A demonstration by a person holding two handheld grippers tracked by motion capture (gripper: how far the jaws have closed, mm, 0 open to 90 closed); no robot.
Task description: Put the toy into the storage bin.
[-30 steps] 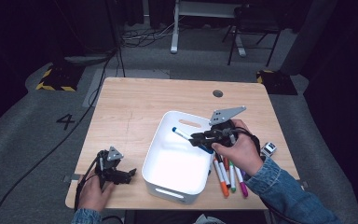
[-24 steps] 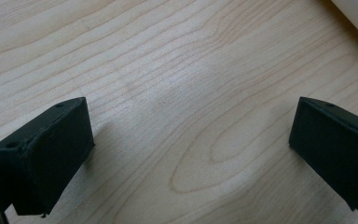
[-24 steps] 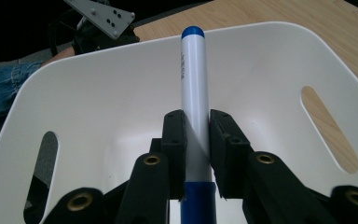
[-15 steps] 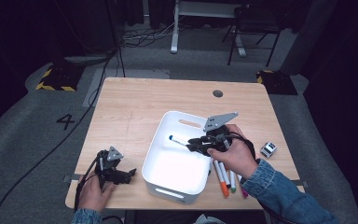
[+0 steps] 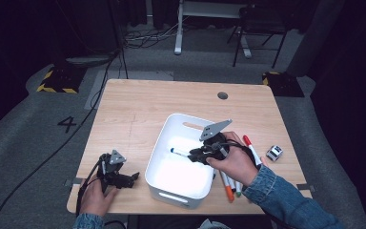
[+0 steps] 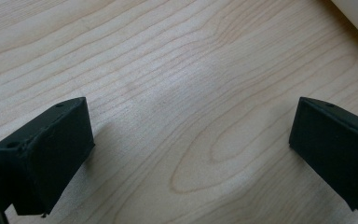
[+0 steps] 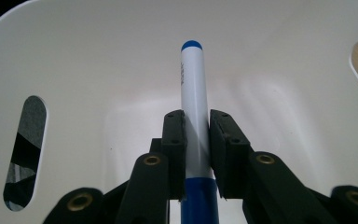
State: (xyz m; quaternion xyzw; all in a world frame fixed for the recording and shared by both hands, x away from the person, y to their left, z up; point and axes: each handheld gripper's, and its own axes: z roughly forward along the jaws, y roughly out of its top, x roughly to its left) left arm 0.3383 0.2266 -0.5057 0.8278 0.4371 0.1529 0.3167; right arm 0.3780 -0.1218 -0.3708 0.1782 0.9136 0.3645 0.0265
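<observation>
Two grippers are under our review. Our right gripper (image 7: 196, 154) has its jaws clamped on a blue-capped marker (image 7: 193, 107), pads pressing both sides of the white barrel, the capped end pointing ahead into the white bin (image 7: 279, 60). From the high view we note the marker (image 5: 180, 152) held over the bin's interior, the bin (image 5: 171, 188) standing on the wooden table (image 5: 147, 102). Our left gripper (image 6: 191, 154) rests low over bare wood with its jaws spread wide and nothing between them; it sits left of the bin near the table's front edge. Several more markers (image 5: 231, 183) lie on the table just beside the bin's right wall.
</observation>
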